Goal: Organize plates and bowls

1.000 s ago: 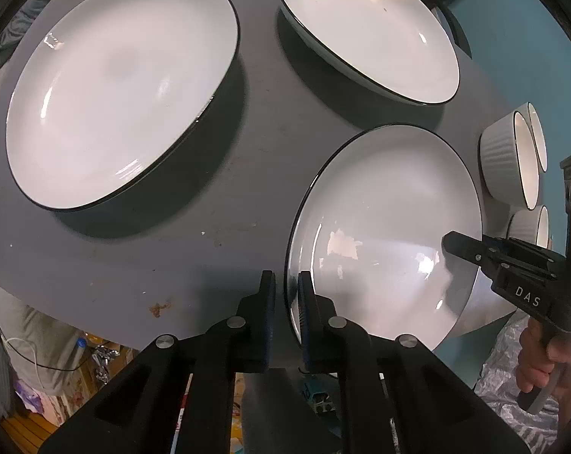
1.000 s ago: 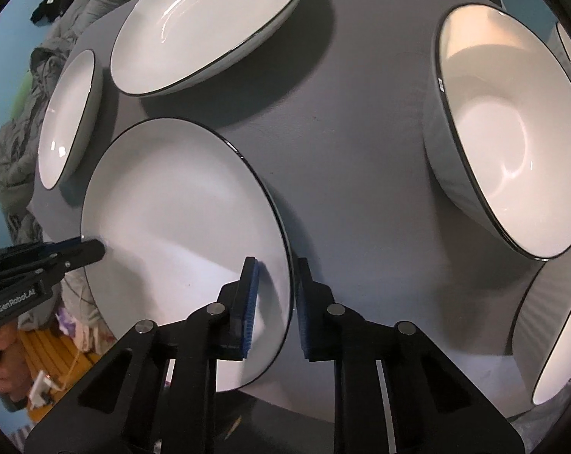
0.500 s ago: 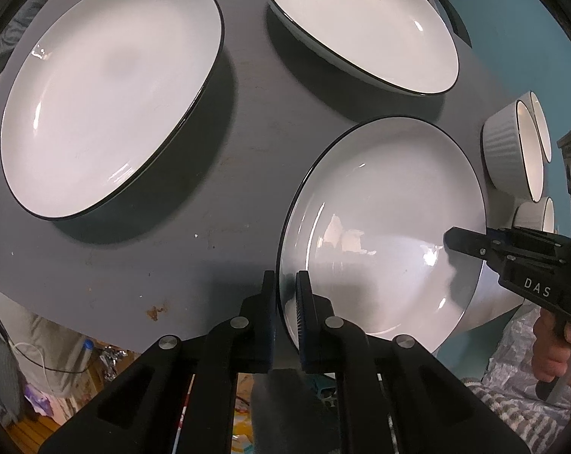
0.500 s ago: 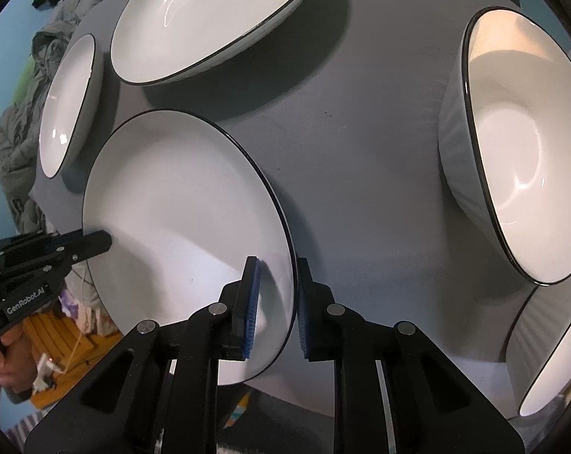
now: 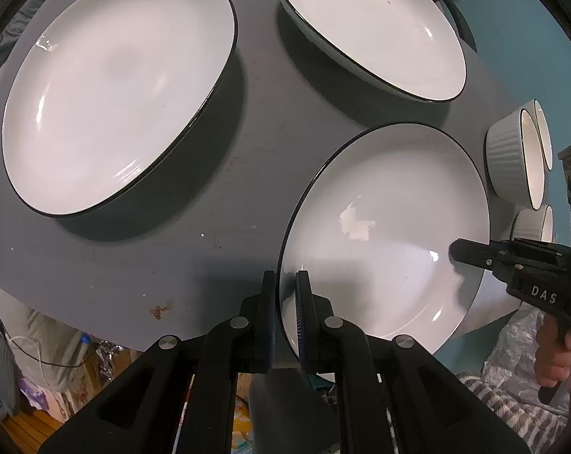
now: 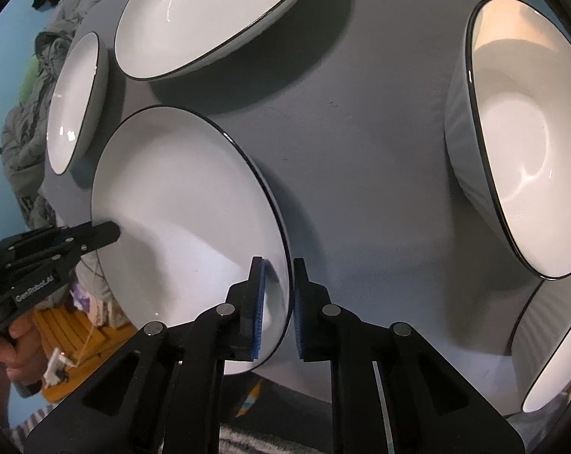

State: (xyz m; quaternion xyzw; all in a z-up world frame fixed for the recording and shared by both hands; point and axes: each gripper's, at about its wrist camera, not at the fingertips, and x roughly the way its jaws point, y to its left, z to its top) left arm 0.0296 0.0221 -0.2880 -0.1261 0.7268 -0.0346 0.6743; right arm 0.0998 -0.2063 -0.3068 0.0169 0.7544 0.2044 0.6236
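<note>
At table (image 5: 217,249) edge, left gripper (image 5: 285,283) and right gripper (image 6: 274,276) clamp plate (image 5: 391,234) rim, opposite sides.

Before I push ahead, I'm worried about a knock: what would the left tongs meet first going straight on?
The left tongs already straddle the near plate's rim, so the plate itself comes first. Beyond it, bare grey table, though depth is unclear.

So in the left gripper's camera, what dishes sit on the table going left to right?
Big plate → far plate → held plate, its rim gripped by the left gripper and the right gripper → ribbed bowls at the table's right edge.
</note>
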